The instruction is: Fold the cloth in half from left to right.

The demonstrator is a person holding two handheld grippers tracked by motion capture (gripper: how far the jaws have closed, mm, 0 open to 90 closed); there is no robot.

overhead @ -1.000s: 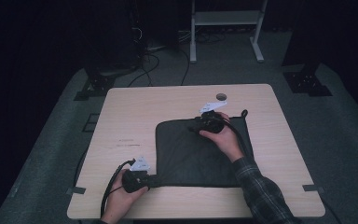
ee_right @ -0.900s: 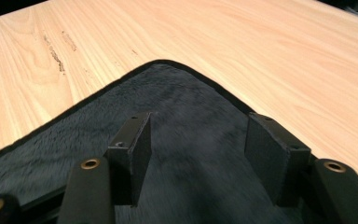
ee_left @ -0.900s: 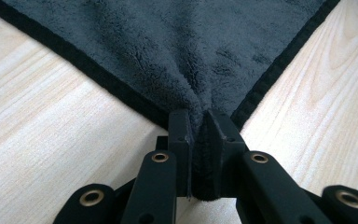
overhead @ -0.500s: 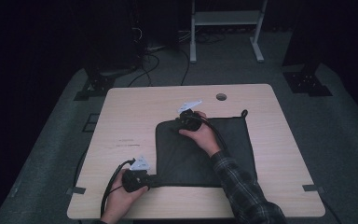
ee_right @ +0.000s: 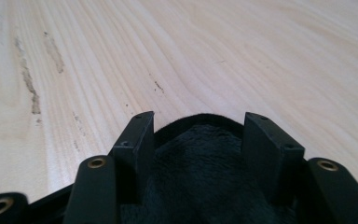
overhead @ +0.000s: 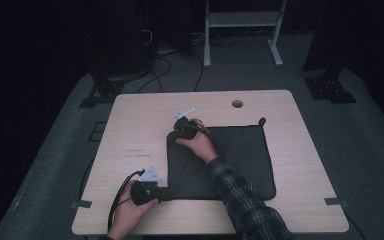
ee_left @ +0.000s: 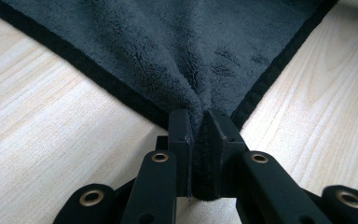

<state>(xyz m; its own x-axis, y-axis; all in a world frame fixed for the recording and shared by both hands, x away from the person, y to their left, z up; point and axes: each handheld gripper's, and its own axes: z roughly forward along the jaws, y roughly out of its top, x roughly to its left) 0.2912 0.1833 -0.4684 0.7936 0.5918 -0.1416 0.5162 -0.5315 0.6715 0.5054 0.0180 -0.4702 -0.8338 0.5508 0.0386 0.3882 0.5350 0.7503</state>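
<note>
My left hand-held gripper (ee_left: pixel 198 135) pinches the towel (overhead: pixel 235 160) corner; my right hand-held gripper (ee_right: pixel 198 140), closing, straddles another corner, unclamped.

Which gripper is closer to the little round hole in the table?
The right gripper: it sits at the towel's far left corner, nearer the hole. The left gripper pinches the near corner, farther away.

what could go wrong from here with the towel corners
1. The right gripper has been closing, but its jaws stand apart around the far corner of the dark towel; the pads are not pressing, so a lift now could leave the corner behind.
2. The left gripper pinches the near corner at its tip; a hard pull might slip it free.
</note>
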